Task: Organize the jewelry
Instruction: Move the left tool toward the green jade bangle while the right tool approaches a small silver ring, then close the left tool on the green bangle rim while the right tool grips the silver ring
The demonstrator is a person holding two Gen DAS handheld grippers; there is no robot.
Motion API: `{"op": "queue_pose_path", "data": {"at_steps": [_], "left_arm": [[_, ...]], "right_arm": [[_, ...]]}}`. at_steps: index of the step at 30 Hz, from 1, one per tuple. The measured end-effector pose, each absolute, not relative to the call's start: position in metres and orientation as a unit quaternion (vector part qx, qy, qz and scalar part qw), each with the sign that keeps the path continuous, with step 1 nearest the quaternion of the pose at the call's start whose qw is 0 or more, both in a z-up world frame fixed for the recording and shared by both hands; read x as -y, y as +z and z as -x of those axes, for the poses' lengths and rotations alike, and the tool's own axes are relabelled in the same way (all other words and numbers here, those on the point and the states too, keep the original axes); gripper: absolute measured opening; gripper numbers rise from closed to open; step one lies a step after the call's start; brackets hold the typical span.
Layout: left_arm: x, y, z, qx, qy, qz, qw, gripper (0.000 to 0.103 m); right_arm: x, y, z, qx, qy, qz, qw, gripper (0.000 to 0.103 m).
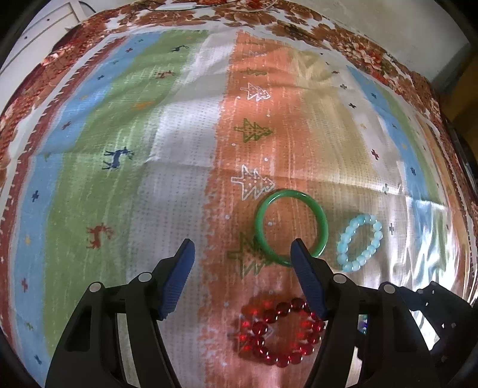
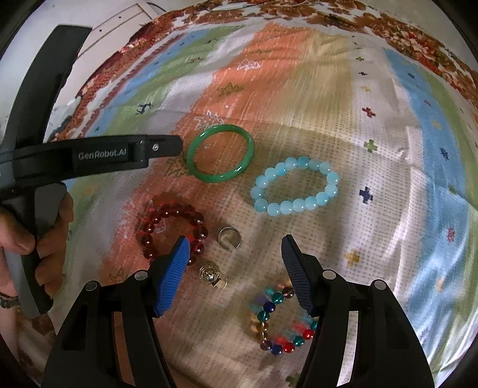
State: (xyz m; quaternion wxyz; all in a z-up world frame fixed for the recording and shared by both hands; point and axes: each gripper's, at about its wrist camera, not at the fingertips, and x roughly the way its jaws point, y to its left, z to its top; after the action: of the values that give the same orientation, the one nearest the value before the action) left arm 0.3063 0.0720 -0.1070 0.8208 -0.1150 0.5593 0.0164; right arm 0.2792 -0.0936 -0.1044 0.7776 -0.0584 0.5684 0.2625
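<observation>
A green bangle (image 1: pixel 291 228) (image 2: pixel 221 153) lies on the patterned cloth (image 1: pixel 179 167) (image 2: pixel 343 125). A light blue bead bracelet (image 1: pixel 360 242) (image 2: pixel 295 185) lies right of it. A dark red bead bracelet (image 1: pixel 280 332) (image 2: pixel 173 229) lies nearer. In the right wrist view a silver ring (image 2: pixel 229 237), a gold ornate ring (image 2: pixel 212 276) and a multicoloured bead bracelet (image 2: pixel 279 319) lie near my right gripper (image 2: pixel 234 243), which is open and empty above them. My left gripper (image 1: pixel 242 247) is open and empty, just left of the green bangle; it also shows in the right wrist view (image 2: pixel 176 143).
The cloth covers a table with a floral border (image 1: pixel 373 56). White furniture (image 1: pixel 38 38) stands beyond the far left edge. A hand (image 2: pixel 24 232) holds the left gripper's handle. A cable (image 1: pixel 176 6) lies at the far edge.
</observation>
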Motion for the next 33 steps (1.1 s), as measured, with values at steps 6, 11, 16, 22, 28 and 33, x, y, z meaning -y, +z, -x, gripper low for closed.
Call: {"op": "queue_pose_path", "data": {"at_steps": [6,11,16,22,28,33], "left_arm": [[-0.069,-0.115,-0.316,-0.563,0.015,0.108,0.819,0.064],[-0.066,-0.116,-0.323,-0.561,0.011,0.101,0.822,0.061],[-0.065,-0.119,-0.329,-0.561,0.008,0.097,0.822,0.056],[-0.067,-0.125,-0.334,-0.566,0.011,0.095,0.819,0.049],[-0.066,-0.131,-0.339,-0.568,0.013,0.082,0.819,0.044],[-0.062,-0.133,-0.337,-0.568,0.013,0.062,0.821,0.036]], "right_arm": [[0.088,-0.113,-0.283,-0.577,0.262,0.070,0.771,0.064],[0.082,-0.119,-0.287,-0.580,0.263,0.081,0.767,0.064],[0.078,-0.122,-0.290,-0.582,0.260,0.084,0.766,0.064],[0.077,-0.126,-0.295,-0.584,0.254,0.085,0.767,0.062],[0.077,-0.128,-0.295,-0.584,0.250,0.088,0.767,0.059],[0.076,-0.131,-0.297,-0.584,0.243,0.097,0.768,0.049]]}}
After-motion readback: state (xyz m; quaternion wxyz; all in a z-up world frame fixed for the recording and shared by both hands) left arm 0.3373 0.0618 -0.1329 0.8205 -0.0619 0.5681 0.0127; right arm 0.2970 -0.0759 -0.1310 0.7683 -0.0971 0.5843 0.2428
